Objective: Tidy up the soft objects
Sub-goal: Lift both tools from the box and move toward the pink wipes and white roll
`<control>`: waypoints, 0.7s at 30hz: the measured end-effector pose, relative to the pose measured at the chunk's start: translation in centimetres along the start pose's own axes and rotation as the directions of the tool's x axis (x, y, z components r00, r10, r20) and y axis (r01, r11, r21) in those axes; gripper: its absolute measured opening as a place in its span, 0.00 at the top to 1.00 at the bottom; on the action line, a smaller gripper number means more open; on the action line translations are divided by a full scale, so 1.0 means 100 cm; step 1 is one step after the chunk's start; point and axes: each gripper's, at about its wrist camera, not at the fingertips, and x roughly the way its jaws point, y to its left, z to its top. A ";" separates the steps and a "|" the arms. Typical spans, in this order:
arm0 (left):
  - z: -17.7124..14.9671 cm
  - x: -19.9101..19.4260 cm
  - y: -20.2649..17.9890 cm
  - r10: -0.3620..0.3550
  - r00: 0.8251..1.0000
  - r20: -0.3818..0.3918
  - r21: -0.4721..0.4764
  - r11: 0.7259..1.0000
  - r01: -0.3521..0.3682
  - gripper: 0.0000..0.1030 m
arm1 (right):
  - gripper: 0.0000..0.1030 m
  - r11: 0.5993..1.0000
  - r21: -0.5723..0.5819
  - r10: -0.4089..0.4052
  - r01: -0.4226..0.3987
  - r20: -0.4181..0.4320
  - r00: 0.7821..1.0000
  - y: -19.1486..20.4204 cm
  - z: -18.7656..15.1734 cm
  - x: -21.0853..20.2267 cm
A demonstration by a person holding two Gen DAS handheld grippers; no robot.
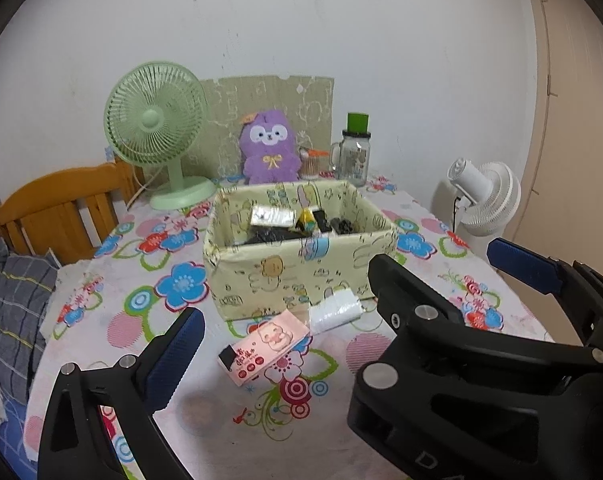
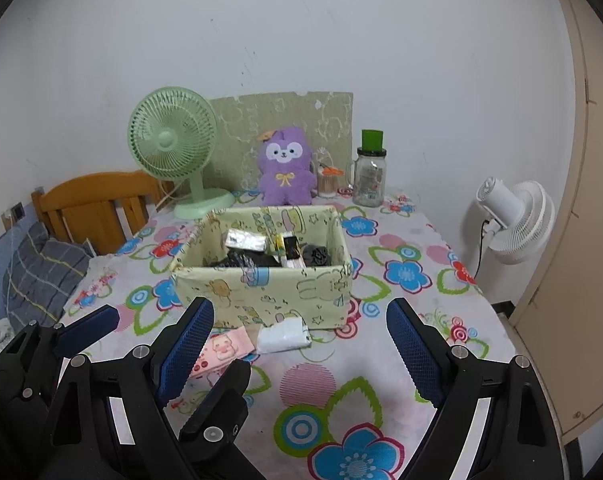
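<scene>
A table with a flowery cloth [image 2: 381,368] fills most of both views, and the yellow cloth box [image 2: 261,280] stands in the middle of it. The box is open at the top and holds a shiny silver packet [image 2: 246,239] and some dark soft things [image 2: 245,258]. Behind the box a purple plush toy [image 2: 287,168] sits upright and faces forward. A green fan [image 2: 173,140] stands behind the box to the left, and a glass jar with a green lid [image 2: 370,172] stands behind it to the right. Just in front of the box lie two small packs. The pink pack with a cartoon animal [image 1: 263,346] lies flat, with its long side running from the box's front wall toward the near left. The white pack [image 1: 333,312] lies beside it, touching the box's front wall. The left gripper [image 1: 285,316] hangs in front of the box with its jaws wide apart and nothing in them. The right gripper [image 2: 301,344] is wide apart too and holds nothing.
</scene>
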 end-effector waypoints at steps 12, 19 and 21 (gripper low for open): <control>-0.014 0.039 0.015 0.011 0.998 -0.065 0.031 0.999 -0.009 0.01 | 0.12 1.000 -0.006 -0.006 0.006 -0.051 0.999 0.009 -0.018 0.040; -0.019 0.062 0.024 0.021 0.995 -0.101 0.043 0.999 -0.017 0.04 | 0.12 1.000 -0.016 -0.015 0.014 -0.085 0.996 0.014 -0.024 0.063; -0.019 0.068 0.025 0.023 0.994 -0.110 0.053 0.998 -0.017 0.04 | 0.12 1.000 -0.015 -0.014 0.013 -0.096 0.995 0.014 -0.026 0.069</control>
